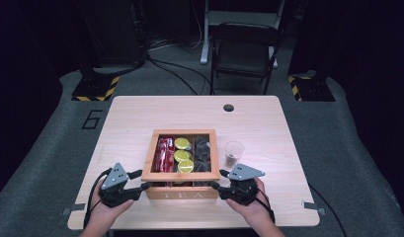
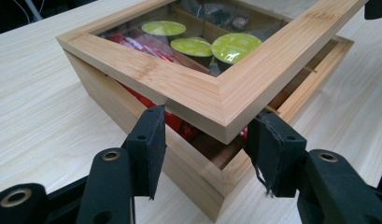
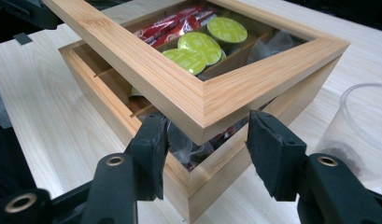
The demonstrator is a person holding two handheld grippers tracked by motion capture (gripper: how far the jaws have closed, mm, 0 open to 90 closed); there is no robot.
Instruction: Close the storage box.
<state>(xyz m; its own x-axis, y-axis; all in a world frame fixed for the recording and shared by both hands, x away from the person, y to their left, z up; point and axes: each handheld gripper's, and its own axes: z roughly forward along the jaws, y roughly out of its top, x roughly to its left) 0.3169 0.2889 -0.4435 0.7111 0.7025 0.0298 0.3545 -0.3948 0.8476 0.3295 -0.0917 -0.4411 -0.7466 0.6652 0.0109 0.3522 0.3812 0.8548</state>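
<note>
While the wooden tea box sits on the desk, its raised lid is met at each front corner by an open left tool and right tool.

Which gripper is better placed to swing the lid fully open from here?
Neither clearly: the left gripper and right gripper each straddle a front corner of the raised lid with open jaws. Right is slightly worse placed, with the plastic cup close beside it.
</note>
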